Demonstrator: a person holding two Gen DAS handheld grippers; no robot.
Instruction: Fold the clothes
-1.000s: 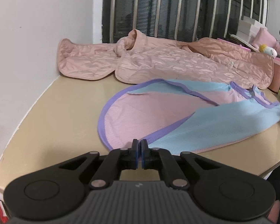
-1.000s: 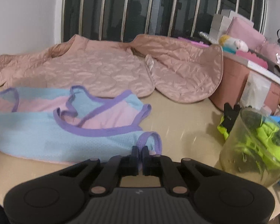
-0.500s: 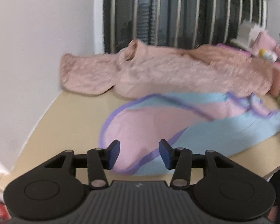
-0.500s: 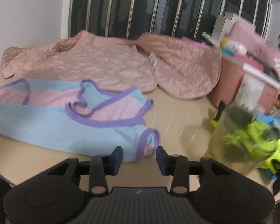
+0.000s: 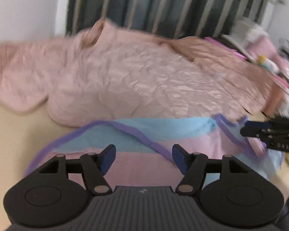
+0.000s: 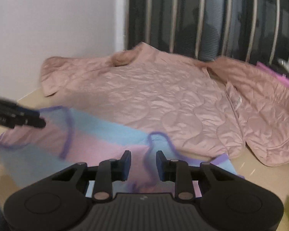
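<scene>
Left the pink quilted jacket spread untouched along the back of the beige table, under the barred window. Swept both grippers in from the table's near edge to over the blue-and-pink garment, which lay flat just in front of the jacket. Went from clenched a second before to parted on both sides. Carried the left gripper above the garment's rounded end with its jaws widening, nothing pinched, cloth only lying beneath. Brought the right gripper over the strap end, jaws apart but narrowing, with a run of the purple trim between them and the pads not yet pressing it. Read as an old hold let go and fresh grip points sought further in, so probably the opening of the next fold, not its finish. Blurred too much to tell whether any fingertip touched the cloth.
</scene>
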